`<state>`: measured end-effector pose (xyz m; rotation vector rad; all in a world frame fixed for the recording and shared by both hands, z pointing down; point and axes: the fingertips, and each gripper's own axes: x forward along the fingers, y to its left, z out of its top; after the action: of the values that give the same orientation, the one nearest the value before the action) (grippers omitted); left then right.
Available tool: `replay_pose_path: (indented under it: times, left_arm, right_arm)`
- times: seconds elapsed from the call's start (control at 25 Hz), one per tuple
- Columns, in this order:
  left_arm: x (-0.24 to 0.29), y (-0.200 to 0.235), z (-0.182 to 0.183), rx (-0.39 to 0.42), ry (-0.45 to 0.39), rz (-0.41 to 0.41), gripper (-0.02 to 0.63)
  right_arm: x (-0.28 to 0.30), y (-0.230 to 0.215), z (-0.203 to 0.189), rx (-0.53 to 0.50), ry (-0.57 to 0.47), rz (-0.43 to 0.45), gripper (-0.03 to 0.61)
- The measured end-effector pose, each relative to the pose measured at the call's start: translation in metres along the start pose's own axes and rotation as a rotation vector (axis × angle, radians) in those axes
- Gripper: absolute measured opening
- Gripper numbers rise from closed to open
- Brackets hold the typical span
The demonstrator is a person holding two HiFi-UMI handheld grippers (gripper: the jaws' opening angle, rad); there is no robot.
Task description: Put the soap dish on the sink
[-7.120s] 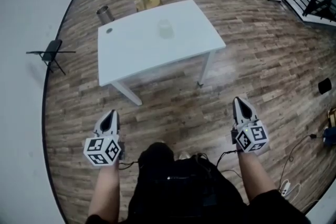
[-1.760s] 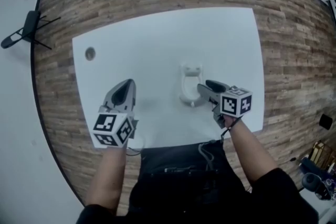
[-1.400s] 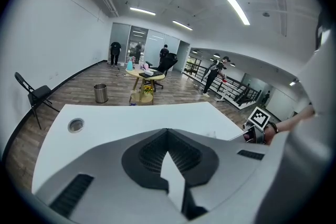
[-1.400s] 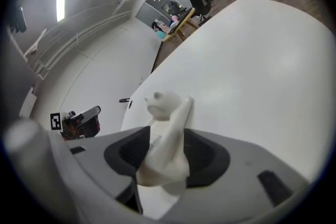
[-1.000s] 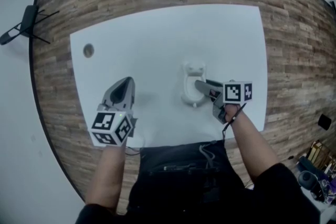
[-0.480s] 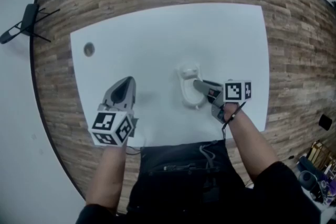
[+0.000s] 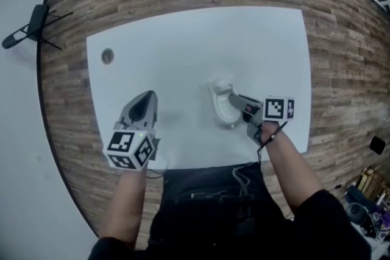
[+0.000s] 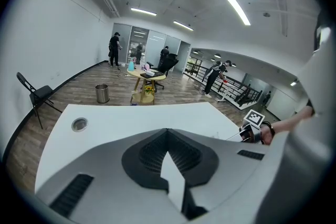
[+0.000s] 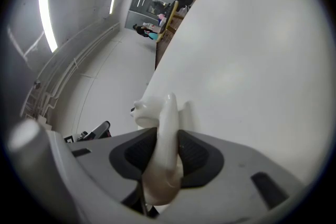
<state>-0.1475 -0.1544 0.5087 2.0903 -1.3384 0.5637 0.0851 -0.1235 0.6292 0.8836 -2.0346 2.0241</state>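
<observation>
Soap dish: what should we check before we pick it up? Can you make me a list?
1. Right tool on the soap dish rim: ok; its jaws have just been closing and the pads press both sides.
2. Left tool out of the way: ok; shut, empty, apart from the dish.
3. Room round the dish on the table: ok; nothing stands close by.
4. Sink to put it on: cannot tell; none in view.

Right tool (image 7: 232, 98) jaws just closing on soap dish (image 7: 223, 114) rim, left tool (image 7: 146, 95) shut, empty
</observation>
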Motion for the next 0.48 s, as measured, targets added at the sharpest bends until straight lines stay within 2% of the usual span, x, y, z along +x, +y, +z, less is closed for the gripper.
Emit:
replay_pose_path:
  times: [0.48]
  left_arm:
    - [-0.028, -0.008, -0.003, 0.016, -0.045, -0.002, -0.011]
  right_arm:
    - [-0.017, 0.017, -0.013, -0.022, -0.041, 0.006, 0.132]
